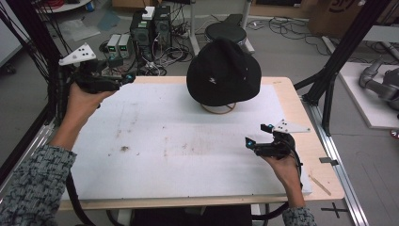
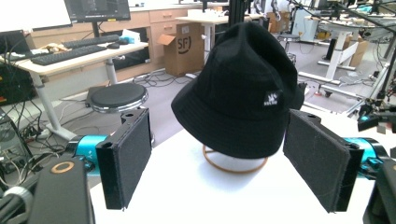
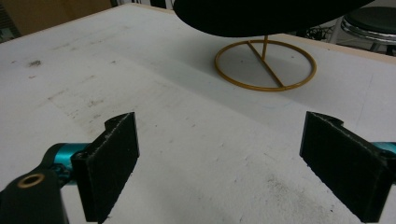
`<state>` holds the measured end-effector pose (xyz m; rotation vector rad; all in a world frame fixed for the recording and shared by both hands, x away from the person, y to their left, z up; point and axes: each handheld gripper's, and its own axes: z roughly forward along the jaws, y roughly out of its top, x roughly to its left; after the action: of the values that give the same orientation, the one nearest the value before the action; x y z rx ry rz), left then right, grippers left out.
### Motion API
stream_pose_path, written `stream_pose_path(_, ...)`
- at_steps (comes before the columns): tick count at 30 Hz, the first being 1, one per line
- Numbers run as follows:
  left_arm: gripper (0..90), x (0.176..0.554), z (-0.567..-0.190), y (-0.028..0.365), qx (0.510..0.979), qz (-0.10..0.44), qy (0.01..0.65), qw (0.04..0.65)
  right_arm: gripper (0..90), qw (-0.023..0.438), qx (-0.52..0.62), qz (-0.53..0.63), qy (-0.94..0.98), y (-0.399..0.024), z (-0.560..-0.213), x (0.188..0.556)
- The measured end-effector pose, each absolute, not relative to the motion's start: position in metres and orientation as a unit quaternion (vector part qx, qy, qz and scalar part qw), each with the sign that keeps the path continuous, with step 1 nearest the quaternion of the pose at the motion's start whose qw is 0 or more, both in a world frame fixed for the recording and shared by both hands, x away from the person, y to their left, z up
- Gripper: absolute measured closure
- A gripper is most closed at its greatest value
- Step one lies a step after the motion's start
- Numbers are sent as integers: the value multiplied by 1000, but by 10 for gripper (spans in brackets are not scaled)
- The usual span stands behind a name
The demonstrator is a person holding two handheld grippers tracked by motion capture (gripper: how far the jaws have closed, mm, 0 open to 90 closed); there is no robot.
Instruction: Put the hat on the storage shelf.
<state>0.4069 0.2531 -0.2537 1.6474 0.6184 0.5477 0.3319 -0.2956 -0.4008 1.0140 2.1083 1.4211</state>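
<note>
A round black stool and computer towers stand on the floor beyond the tabletop's far edge.

A black bucket hat sits at the far middle of the worktop, perched upright on a thin gold wire stand. Its crown is rounded and full, the brim slopes down all round, and a small white logo patch shows on the side of the crown. The brim hangs clear above the white surface. Beneath it, the stand's round ring base lies flat on the worktop, with a slim post rising from it into the hat.
</note>
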Motion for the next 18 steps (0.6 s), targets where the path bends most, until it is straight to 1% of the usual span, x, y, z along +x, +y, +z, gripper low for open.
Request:
stream_pose_path(9,239,383,-279,256,712,246,272,599,116,201,361,511,754,-295,-399,332)
stream_pose_path(18,240,366,-309,259,710,266,287,585,116,200,360,512,754,-293,-399,332)
